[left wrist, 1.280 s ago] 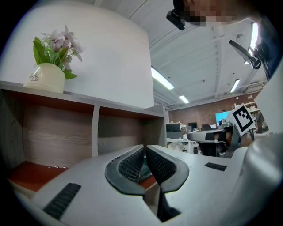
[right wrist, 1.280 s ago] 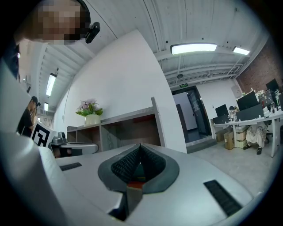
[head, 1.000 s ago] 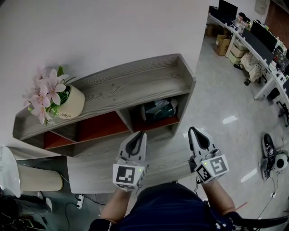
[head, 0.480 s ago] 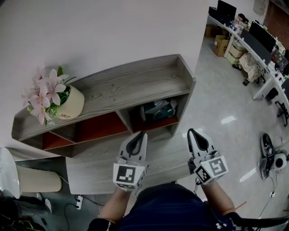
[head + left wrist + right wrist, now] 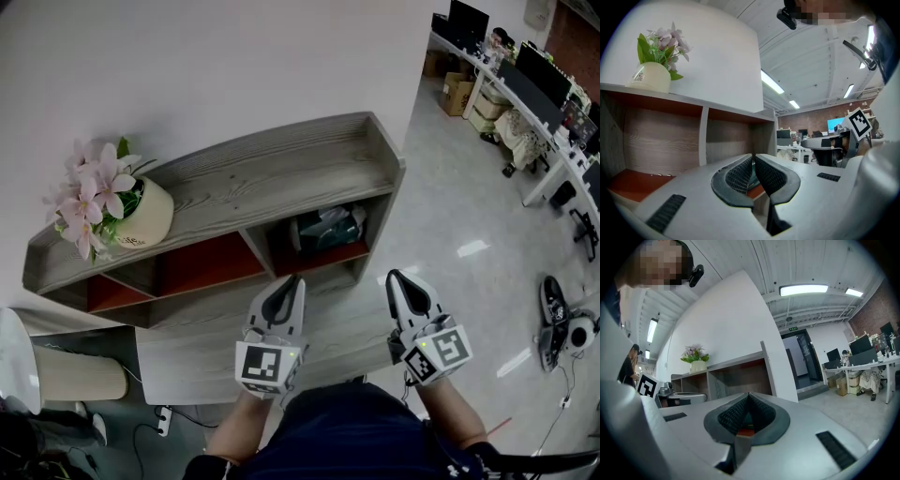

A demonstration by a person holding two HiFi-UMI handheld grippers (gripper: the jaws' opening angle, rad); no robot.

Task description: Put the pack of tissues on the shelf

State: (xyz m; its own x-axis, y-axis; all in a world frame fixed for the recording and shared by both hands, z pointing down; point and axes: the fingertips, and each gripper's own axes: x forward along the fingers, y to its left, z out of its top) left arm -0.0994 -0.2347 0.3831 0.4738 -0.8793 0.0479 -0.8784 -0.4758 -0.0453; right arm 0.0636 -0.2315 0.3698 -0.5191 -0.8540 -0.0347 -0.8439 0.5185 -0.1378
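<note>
The pack of tissues (image 5: 326,228), teal and grey, lies in the right compartment of the grey wooden shelf (image 5: 272,173), on its red floor. My left gripper (image 5: 292,277) (image 5: 753,157) is shut and empty, level, its tip pointing at the shelf's front just below that compartment. My right gripper (image 5: 394,274) (image 5: 749,393) is also shut with nothing in it, level beside the shelf's right end. In the left gripper view a sliver of the teal pack (image 5: 753,178) shows behind the closed pads.
A cream pot of pink flowers (image 5: 141,214) (image 5: 650,77) stands on the shelf's top at the left. A white round stool (image 5: 17,356) and a power strip (image 5: 164,417) are at lower left. Office desks with monitors (image 5: 539,80) line the far right; shoes (image 5: 558,302) lie on the floor.
</note>
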